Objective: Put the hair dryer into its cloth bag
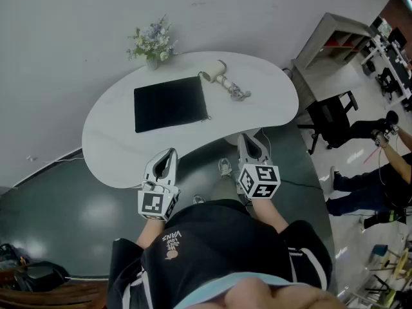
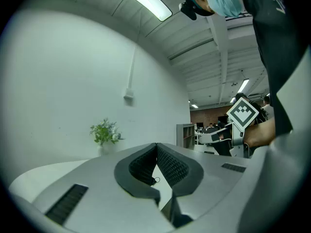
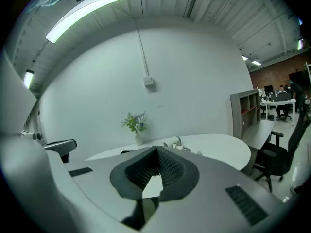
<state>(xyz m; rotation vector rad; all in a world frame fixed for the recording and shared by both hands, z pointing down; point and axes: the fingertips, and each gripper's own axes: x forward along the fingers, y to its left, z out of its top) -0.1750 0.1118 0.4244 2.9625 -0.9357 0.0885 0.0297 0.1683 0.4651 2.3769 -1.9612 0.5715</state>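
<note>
**Head view:** white table point(image 1: 270, 108) w/ flat black bag point(image 1: 170, 103) at centre. Dryer point(image 1: 215, 74) lies just beside bag's far right corner, cord point(image 1: 238, 93) bunched alongside. Plant point(image 1: 153, 44) at far edge. L gripper point(image 1: 170, 153) & R gripper point(image 1: 246, 139) at near edge, well apart from both.

**L gripper view:** jaws pressed together, nothing between.

**R gripper view:** jaws likewise together, empty; dryer ahead on table.
</note>
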